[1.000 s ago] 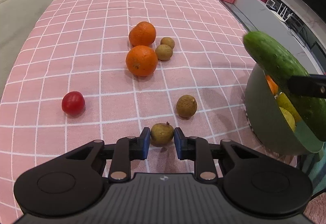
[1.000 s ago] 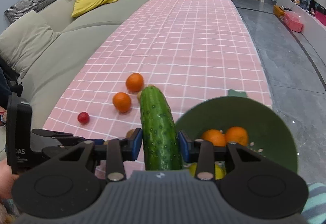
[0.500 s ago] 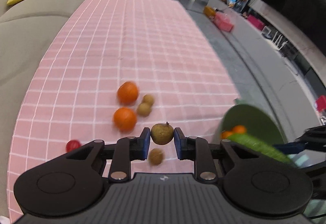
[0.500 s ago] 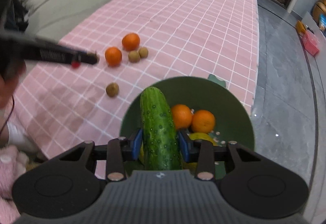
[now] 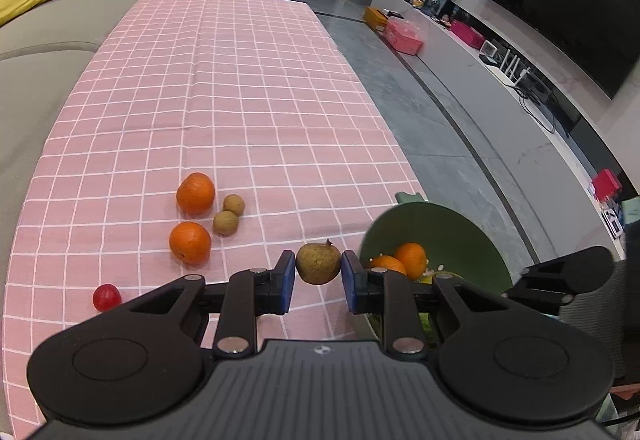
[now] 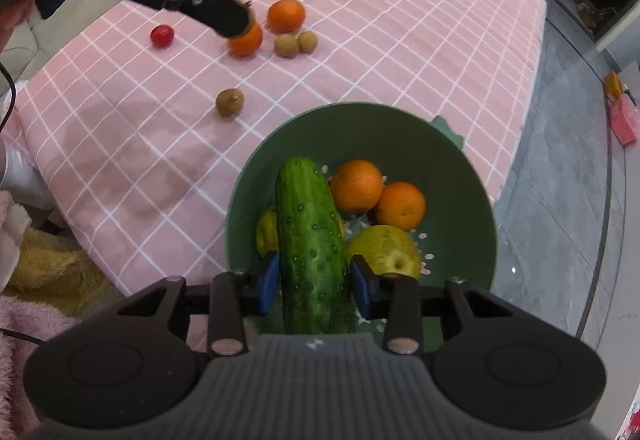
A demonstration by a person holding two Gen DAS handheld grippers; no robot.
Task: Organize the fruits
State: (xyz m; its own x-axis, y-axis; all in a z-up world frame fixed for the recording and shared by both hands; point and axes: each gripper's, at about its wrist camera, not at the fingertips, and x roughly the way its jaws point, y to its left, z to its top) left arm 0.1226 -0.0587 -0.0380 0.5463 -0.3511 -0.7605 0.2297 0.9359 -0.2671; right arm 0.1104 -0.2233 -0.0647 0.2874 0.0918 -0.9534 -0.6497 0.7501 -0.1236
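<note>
My left gripper point(image 5: 318, 272) is shut on a small brown fruit point(image 5: 318, 264) and holds it above the pink checked tablecloth point(image 5: 240, 100), left of the green bowl point(image 5: 460, 224). My right gripper point(image 6: 314, 280) is shut on a cucumber point(image 6: 310, 236) and holds it over the green bowl point(image 6: 452, 160), which holds two oranges point(image 6: 356, 186), a yellow-green pear point(image 6: 384, 250) and a yellow fruit. On the cloth lie two oranges point(image 5: 196, 193), two small brown fruits point(image 5: 226, 222), a red tomato point(image 5: 106, 297) and one more brown fruit point(image 6: 229, 102).
A grey sofa point(image 5: 60, 28) with a yellow cushion runs along the table's left side. The floor and a TV bench point(image 5: 480, 52) lie to the right. The bowl sits at the table's near right edge. Plush toys point(image 6: 40, 272) lie below the table.
My left gripper has lifted the brown fruit off the cloth and moved toward the bowl. My right gripper has carried the cucumber over the bowl and lower into it.
</note>
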